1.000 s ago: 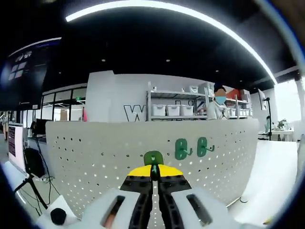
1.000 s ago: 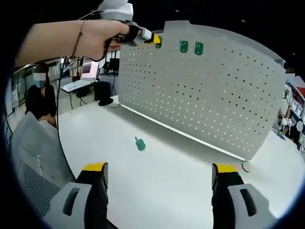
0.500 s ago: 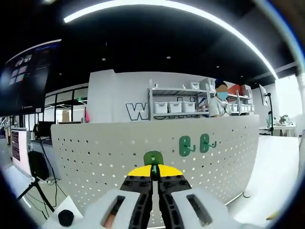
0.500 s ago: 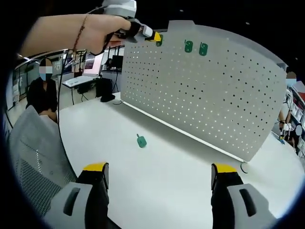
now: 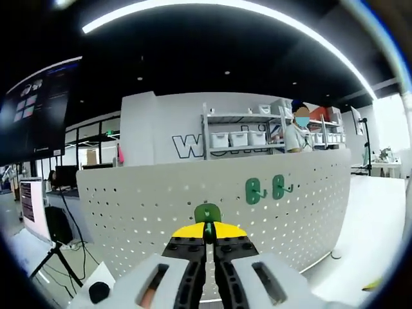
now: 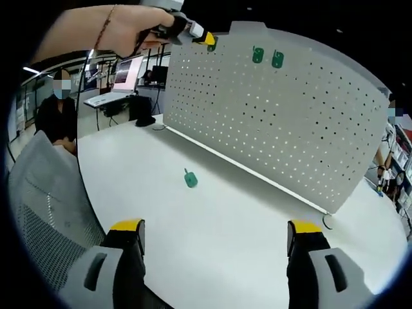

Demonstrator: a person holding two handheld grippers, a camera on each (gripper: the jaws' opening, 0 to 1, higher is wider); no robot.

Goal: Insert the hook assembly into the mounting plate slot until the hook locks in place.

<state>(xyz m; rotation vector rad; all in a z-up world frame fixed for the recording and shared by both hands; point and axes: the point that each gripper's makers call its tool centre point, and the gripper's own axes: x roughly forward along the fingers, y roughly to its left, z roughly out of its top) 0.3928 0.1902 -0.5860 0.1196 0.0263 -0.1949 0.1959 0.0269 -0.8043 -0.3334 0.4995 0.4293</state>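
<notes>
Left gripper view: hook at the pegboard's top edge.
Left gripper (image 5: 207,235) clamps a green hook (image 5: 207,213), not yet seated in the pegboard (image 6: 290,129); right gripper (image 6: 215,238) gapes empty.

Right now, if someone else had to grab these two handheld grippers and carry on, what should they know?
Left gripper: shut on a green hook, held up near the top edge of the white pegboard.
Right gripper: open, hovering low over the white table.
Already mounted: two green hooks side by side near the pegboard's top.
One spare green hook lies on the table in front of the pegboard.
Left to do: push the held hook into the pegboard holes until it locks; then likely the spare.
</notes>
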